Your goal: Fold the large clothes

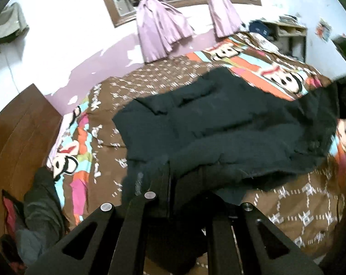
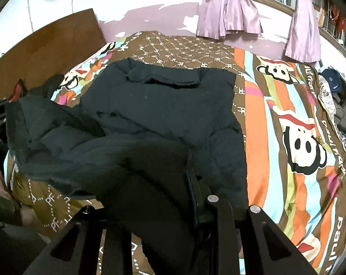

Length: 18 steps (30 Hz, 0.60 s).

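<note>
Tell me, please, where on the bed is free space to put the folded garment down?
Free: the striped bedspread between the dark garment and the curtains, and the brown patch beyond the collar. Crowded: the headboard side, where bunched cloth and other clothes lie.

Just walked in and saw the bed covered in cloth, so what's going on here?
A person is folding a large dark, thick fabric garment on a bed with a brown cartoon-print bedspread, using a handheld black two-finger gripper in each hand. The left gripper is shut on the garment's near edge, and the right gripper also grips the near edge. That edge is raised off the bed; the far part lies flat. The fold is not yet made.
</note>
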Motion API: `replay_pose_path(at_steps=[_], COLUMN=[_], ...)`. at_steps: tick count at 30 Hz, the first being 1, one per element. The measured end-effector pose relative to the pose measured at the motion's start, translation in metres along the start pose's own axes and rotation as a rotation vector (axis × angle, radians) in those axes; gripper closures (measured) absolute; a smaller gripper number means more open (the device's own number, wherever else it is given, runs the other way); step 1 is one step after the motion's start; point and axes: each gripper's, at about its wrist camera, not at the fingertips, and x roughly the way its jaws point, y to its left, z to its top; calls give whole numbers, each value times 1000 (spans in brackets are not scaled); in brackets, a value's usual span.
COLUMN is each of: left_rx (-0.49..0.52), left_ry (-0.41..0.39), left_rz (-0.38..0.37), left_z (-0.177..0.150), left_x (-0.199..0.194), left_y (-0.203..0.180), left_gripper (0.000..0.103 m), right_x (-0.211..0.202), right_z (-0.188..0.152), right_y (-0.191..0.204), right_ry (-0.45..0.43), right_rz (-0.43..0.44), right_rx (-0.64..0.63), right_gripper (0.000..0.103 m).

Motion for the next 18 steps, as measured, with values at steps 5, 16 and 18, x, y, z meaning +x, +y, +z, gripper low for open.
replay_pose_path(at_steps=[5,16,18], left_rx=[-42,-12,2], left_ry=[-1,53,77], left_rz=[-28,-312,-367], left_z=[20,0,-1], left_x=[3,-12,-16], left_y=[17,20,15], left_gripper=[96,86,79], right_x=[-4,3,3], right_z=[4,39,46], right_y=[-1,-9,-8], right_ry=[-26,-53,-62], right_rz=[-7,-42,-50], right_rx=[19,111,120], right_gripper=[85,89,89])
